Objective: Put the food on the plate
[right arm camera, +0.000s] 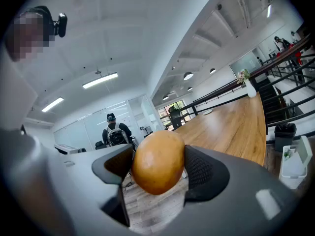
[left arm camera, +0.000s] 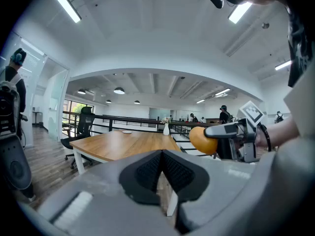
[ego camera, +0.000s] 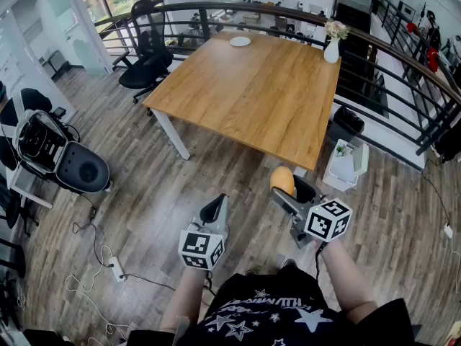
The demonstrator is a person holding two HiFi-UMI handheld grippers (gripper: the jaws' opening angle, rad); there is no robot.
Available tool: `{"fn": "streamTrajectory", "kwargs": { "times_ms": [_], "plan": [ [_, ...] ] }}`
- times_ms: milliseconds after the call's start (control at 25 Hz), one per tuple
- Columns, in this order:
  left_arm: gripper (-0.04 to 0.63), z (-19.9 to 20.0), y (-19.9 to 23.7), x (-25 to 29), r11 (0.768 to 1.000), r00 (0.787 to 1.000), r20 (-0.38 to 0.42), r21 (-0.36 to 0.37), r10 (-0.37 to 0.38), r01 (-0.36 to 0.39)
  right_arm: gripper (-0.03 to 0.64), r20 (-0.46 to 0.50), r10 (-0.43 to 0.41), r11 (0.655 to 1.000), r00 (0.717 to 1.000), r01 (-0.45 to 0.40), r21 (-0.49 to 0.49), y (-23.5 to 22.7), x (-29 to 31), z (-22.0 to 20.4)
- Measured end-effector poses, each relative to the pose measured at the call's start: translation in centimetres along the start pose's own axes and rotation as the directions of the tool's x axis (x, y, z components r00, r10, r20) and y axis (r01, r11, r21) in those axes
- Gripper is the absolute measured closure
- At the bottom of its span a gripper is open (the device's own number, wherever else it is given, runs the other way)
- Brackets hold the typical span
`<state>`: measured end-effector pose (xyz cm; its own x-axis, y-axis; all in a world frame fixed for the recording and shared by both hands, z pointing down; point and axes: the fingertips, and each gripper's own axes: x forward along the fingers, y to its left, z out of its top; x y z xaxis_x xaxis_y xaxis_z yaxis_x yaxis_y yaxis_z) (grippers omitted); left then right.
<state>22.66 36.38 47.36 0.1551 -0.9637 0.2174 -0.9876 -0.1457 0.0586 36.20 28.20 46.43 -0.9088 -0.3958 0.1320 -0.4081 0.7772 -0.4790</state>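
The right claw point(right arm camera: 160, 166) is clenched on the food point(ego camera: 282, 179), a round, smooth orange-yellow piece. Both dark pads press on its sides, and the food stands out a little in front of them. The claw holds it in the air over the wooden floor point(ego camera: 144, 193), just before the near corner of the bench point(ego camera: 252, 85), not over the bench top.

The left claw point(left arm camera: 161, 173) is closed with nothing in it; its two pads meet each other. It hangs also before the bench, on the left of the right claw and apart from it, over the floor.

The plate point(ego camera: 240, 41) is white and lies on the far side of the bench, close to the far edge, well apart from the food. A white vase point(ego camera: 331, 49) with flowers stands on the far right corner of the bench. A black office chair point(ego camera: 148, 60) stands beside the left side of the bench. A white bin point(ego camera: 346, 166) is on the floor near the near right corner of the bench, beside the right claw.
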Motion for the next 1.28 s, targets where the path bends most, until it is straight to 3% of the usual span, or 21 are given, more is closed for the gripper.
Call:
{"fn": "streamTrajectory", "kwargs": {
  "times_ms": [560,800,1080,1280],
  "plan": [
    [0.594,-0.8,0.1,-1.3,1.000,1.000,-0.006,-0.024,0.015,-0.015,0.282,-0.043,0.020,1.000,0.999,-0.020,-0.007,0.9,0.0,-1.0],
    [0.594,-2.3,0.0,-3.6,0.997,1.000,-0.019,-0.079,0.023,-0.024,0.283,-0.057,0.028,1.000,0.998,-0.028,0.005,1.4,1.2,-1.6],
    [0.594,-2.8,4.0,-5.1,0.997,0.998,-0.034,-0.061,0.053,-0.055,0.281,-0.058,0.040,0.997,0.997,-0.036,0.070,3.0,4.0,-2.4],
    [0.594,-3.8,6.2,-4.8,0.993,0.995,-0.057,-0.089,0.076,-0.081,0.281,-0.068,0.025,0.995,0.997,-0.018,0.096,1.4,5.3,-2.6]
  ]
}}
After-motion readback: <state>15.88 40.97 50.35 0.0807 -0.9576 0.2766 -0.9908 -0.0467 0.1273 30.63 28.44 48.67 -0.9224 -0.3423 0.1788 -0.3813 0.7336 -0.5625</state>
